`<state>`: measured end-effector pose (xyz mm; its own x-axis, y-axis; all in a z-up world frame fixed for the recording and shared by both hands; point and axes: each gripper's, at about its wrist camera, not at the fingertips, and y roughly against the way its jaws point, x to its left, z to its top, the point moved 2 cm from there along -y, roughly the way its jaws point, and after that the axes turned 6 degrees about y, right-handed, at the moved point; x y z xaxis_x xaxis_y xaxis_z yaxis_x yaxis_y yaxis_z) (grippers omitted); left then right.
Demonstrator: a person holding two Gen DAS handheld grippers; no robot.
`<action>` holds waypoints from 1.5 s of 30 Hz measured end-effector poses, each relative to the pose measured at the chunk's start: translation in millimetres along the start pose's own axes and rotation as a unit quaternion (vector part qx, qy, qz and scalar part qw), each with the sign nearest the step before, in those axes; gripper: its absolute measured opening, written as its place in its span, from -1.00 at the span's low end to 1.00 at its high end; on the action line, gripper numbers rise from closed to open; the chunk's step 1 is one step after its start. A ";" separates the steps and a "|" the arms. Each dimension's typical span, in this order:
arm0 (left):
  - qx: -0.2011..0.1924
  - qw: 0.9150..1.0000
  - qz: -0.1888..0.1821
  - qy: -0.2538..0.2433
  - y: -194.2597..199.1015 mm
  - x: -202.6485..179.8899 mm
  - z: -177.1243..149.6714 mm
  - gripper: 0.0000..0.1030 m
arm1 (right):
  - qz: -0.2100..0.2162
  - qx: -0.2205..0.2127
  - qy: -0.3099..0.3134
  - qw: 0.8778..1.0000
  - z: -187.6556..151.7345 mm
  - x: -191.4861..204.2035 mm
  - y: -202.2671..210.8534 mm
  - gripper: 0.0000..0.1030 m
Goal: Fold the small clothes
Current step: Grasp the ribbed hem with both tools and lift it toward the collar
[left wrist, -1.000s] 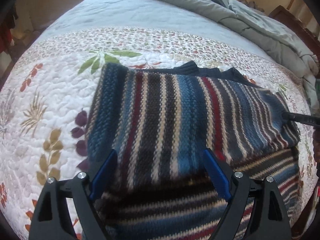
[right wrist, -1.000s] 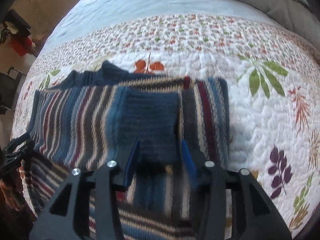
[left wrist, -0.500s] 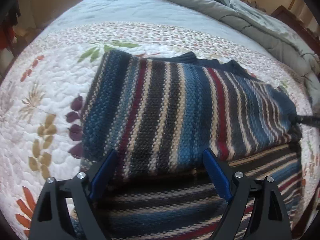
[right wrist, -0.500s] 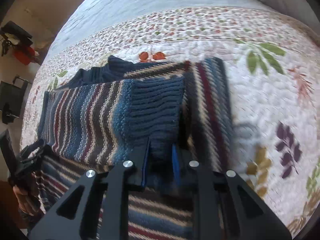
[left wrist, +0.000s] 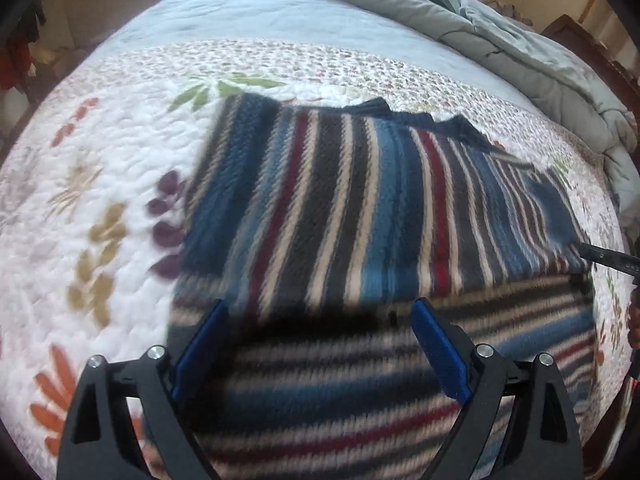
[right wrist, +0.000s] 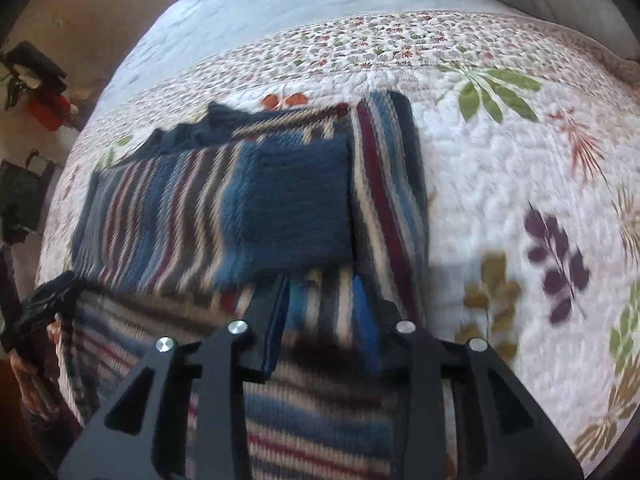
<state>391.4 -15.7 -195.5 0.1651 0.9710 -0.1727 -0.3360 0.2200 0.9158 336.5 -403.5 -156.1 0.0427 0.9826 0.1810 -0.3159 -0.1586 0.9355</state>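
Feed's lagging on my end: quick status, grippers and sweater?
Left gripper open, empty, above striped sweater. Right gripper opening, nothing pinched, over the folded-in sleeve. Sweater part-folded on quilt. Nothing in the way.

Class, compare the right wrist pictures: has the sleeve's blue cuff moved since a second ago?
Yes. The blue cuff now lies farther from the right hand-held gripper, up toward the orange leaves on the quilt.

A striped sweater (right wrist: 248, 216) is laid folded on a flowery quilt (right wrist: 500, 168). The right gripper (right wrist: 322, 292) is being opened above it, nothing pinched.
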 end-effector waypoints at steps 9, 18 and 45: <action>0.023 0.999 0.032 0.012 42.8 41.9 -85.2 0.80 | 0.013 0.038 -0.005 0.999 -116.1 6.2 29.7 -0.14; 0.040 0.996 0.071 0.023 84.0 71.7 -158.6 0.80 | 0.007 0.050 0.009 0.999 -206.1 19.1 51.7 0.04; 0.116 0.984 -0.104 0.092 79.4 54.9 -236.8 0.19 | 0.087 0.108 -0.018 0.990 -287.4 41.1 47.8 0.12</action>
<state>154.2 77.1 -218.0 0.0305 0.9122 -0.4086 -0.0892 0.4097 0.9079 50.8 -342.8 -191.2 0.0405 0.9352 0.3517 -0.1108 -0.3456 0.9318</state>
